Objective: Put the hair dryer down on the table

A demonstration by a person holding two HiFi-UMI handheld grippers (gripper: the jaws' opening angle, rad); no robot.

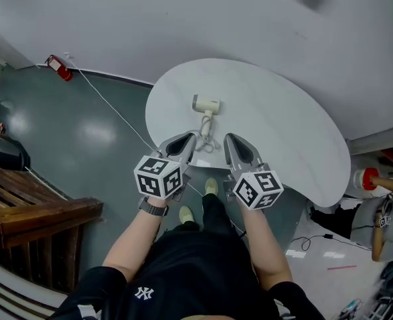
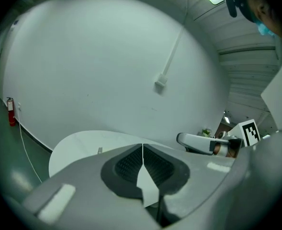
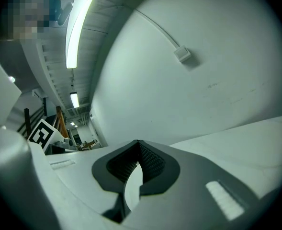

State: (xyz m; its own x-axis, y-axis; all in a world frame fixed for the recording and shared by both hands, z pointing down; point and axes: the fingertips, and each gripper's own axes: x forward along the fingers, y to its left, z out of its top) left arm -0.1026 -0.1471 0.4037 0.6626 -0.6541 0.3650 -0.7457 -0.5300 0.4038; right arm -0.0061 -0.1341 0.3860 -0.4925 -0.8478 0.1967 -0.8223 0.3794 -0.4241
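The hair dryer (image 1: 206, 107) lies on the white desk (image 1: 276, 119) near its front edge, and only the head view shows it plainly. Its cord (image 1: 205, 143) loops toward the person, partly hidden between the left gripper (image 1: 186, 139) and the right gripper (image 1: 231, 139). Each gripper view shows fingers (image 2: 131, 164) pressed together, holding nothing.

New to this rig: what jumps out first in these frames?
The white hair dryer lying on the pale rounded table, mid-picture in the head view. Just short of it, the left claw and right claw sit side by side, both shut and empty. A red fire extinguisher stands out by the wall, far left.
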